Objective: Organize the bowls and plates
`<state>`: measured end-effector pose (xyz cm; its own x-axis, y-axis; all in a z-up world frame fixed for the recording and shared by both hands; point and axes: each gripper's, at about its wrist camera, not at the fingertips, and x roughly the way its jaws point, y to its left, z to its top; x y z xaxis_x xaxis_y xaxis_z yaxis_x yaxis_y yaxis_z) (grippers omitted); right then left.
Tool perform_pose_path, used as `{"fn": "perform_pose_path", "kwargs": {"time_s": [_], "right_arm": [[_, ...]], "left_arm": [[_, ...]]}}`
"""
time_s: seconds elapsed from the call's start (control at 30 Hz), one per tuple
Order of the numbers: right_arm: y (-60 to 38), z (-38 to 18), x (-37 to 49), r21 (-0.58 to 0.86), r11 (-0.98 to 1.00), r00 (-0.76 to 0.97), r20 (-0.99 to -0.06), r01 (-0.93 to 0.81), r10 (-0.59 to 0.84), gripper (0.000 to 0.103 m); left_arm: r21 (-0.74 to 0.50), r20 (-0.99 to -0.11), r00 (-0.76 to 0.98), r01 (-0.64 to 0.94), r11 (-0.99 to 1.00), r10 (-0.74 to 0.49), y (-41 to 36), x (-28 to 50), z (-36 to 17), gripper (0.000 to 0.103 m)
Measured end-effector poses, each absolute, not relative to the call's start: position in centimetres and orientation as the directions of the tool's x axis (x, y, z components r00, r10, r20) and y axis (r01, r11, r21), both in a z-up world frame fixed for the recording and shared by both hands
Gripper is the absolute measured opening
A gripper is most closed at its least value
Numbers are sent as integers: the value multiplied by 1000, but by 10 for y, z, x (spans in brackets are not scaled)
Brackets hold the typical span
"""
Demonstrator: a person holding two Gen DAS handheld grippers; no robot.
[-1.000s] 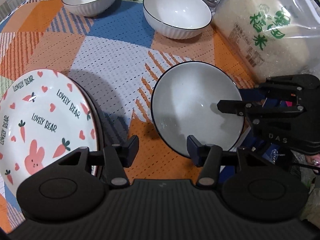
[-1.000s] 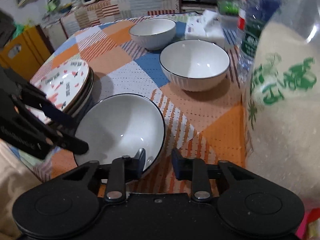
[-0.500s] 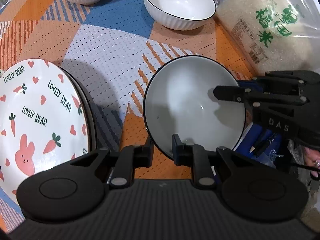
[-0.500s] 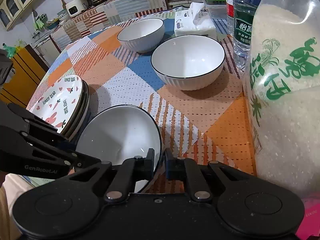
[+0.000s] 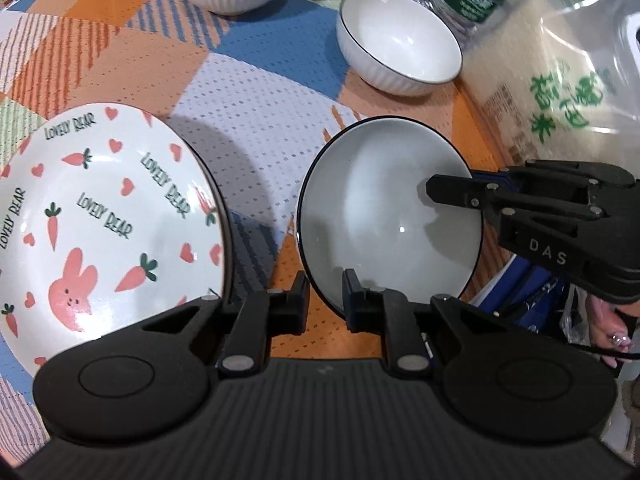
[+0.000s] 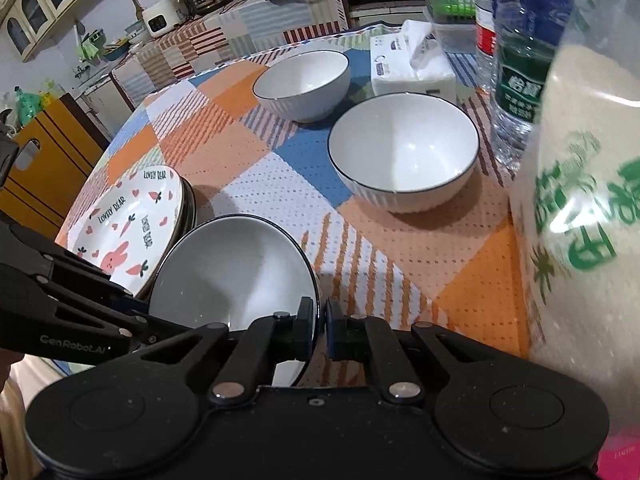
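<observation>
A shallow white ceramic bowl with a thin dark rim is pinched at two places on its rim, near the front edge of a round table under a dotted patchwork cloth of orange, blue and white. The left gripper has just closed its jaws, and the pads grip the near rim; the right gripper is clamped on the opposite edge. The bowl is empty. Beside it sits a stack of glossy plates, the top one printed with pink rabbits, carrots and hearts. Two deeper ribbed white bowls with dark rims, one nearer and one farther, stand empty and well apart on the cloth. Only the right wrist view takes in the kitchen counter, a yellow cabinet and the white tissue pack; only the left wrist view shows fingers behind the right gripper. A clear plastic sack of white rice with green lettering stands just beside a water bottle with a green label
</observation>
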<state>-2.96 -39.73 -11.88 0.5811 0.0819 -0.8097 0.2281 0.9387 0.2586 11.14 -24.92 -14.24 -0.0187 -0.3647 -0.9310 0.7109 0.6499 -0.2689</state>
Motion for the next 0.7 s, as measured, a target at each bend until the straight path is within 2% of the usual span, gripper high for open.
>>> {"fn": "perform_pose_path", "kwargs": {"time_s": [0.17,0.33,0.6,0.7], "right_arm": [[-400,-116,-16,267,938,583,-807,220,93,10],[-405,-124,0,277,928,569,-817,249,92,9],[-387,-137,12,190,955,555,-831,228,32,9],[-387,-136,13,199,953,556,-830,227,41,9]], "left_arm": [[-279,-927,-2,672,686,-375,-246,123,-141,16],[-230,-936,46,673,703,-350,-254,127,-144,16],[-198,-946,64,661,724,-317,-251,135,-152,15],[-180,-948,76,672,718,-308,-249,133,-150,17]]}}
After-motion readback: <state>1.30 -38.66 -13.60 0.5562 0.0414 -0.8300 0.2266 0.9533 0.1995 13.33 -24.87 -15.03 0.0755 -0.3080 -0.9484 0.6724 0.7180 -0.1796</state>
